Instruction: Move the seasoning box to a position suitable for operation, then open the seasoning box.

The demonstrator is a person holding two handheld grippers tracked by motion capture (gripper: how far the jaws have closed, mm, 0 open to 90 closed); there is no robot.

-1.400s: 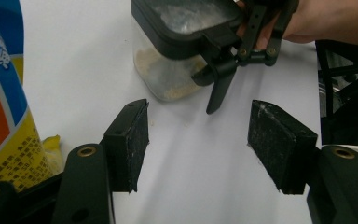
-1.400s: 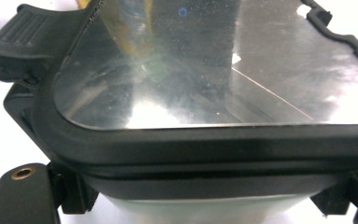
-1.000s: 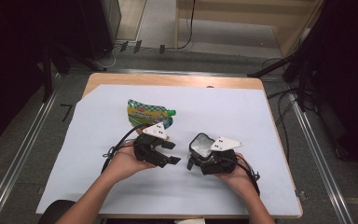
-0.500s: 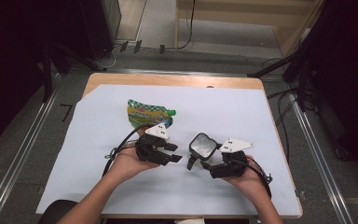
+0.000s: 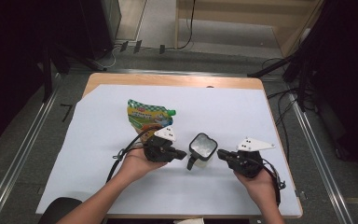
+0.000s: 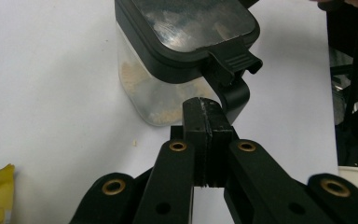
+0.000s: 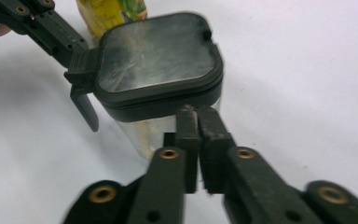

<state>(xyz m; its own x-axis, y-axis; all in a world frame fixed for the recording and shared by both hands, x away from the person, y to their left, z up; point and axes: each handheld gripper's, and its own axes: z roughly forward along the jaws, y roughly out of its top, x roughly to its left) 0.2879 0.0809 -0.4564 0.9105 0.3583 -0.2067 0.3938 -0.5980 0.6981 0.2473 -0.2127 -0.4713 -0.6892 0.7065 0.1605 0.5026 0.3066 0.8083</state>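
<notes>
Clear jar (image 5: 203, 148) stands between both closed, empty fingers; latch handle (image 6: 233, 88) just ahead of left gripper (image 5: 181, 153), nearer than right gripper (image 5: 220, 153).

Left claw (image 5: 182, 153) and right claw (image 5: 220, 154) pointing inward at each other, level — jaws just closed, pressed together, nothing between.

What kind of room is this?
Probably a lab or workshop for recording: a wooden table under a white sheet, metal floor rails, black cables on the floor, and dark equipment stands.
</notes>
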